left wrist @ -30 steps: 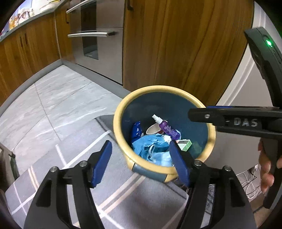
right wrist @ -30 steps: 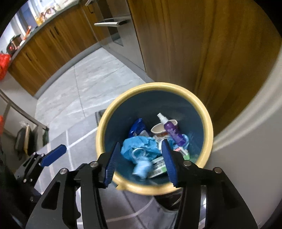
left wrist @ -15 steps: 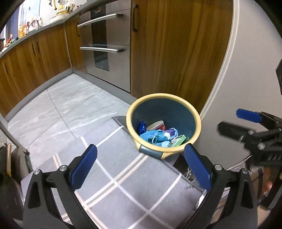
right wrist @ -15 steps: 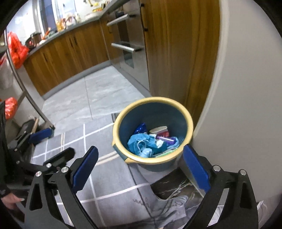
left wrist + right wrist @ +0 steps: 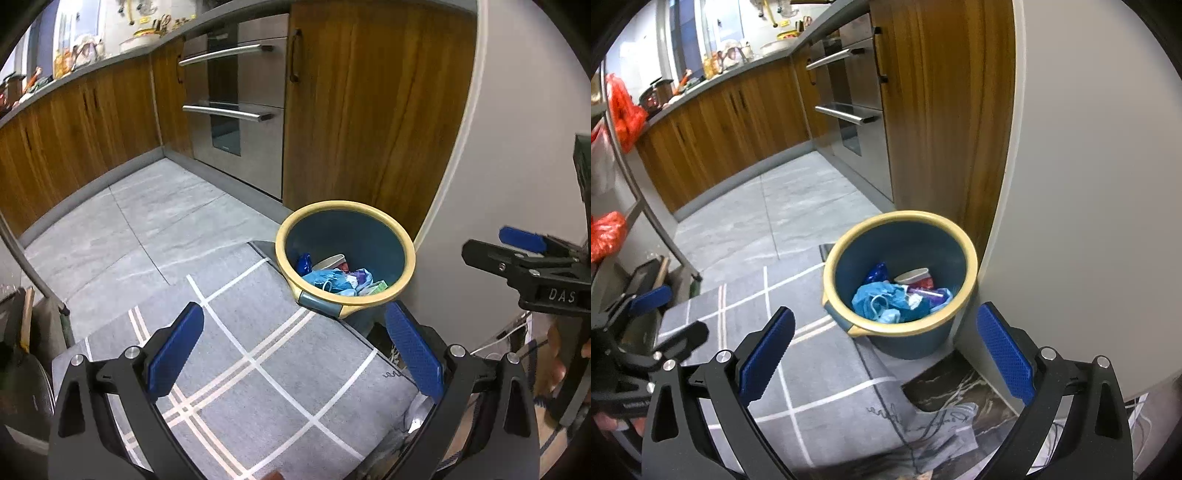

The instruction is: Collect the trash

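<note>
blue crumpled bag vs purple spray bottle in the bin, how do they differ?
The blue crumpled bag is soft, shapeless and light blue; the purple spray bottle is rigid, slim and purple. The bag spreads over the near and middle part of the pile, while the bottle lies on its side toward the wall side, taking up far less room. Both rest inside the blue bin, clear of the open left tongs and right tongs.

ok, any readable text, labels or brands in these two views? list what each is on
"DAS": on the black body of the right gripper, seen at the right edge of the left wrist view; possibly cut off.
Script on the grey rug: too distorted to read.
Printing on the trash in the bin: too small to read.
</note>
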The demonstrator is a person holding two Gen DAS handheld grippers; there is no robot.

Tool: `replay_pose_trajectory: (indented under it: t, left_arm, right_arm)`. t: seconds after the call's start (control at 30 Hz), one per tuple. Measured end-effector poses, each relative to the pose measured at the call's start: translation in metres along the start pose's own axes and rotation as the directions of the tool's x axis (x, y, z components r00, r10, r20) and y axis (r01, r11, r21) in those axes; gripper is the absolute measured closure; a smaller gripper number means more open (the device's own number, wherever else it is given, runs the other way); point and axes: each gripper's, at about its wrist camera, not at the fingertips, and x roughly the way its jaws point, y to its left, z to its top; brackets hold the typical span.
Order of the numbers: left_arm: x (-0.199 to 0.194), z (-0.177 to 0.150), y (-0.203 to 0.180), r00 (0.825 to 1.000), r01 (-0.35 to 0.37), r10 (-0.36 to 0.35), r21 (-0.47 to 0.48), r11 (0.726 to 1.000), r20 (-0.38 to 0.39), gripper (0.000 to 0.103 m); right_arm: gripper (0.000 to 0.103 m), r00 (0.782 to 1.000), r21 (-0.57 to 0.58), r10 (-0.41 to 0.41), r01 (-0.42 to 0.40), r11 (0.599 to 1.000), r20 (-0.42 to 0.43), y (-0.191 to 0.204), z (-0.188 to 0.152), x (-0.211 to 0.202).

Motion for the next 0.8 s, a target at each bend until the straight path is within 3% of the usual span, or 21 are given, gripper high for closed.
replay_pose_trajectory:
  t: [0.8]
  left_arm:
    - [0.0002,0.0009,-0.0005,1.000,-0.010,0.009,0.011,1.000,0.020,0.006]
  right_arm:
    - [0.005,1.000,-0.017,-0.009,0.009,1.000,-0.006,0.0021,0.0002,0.0056]
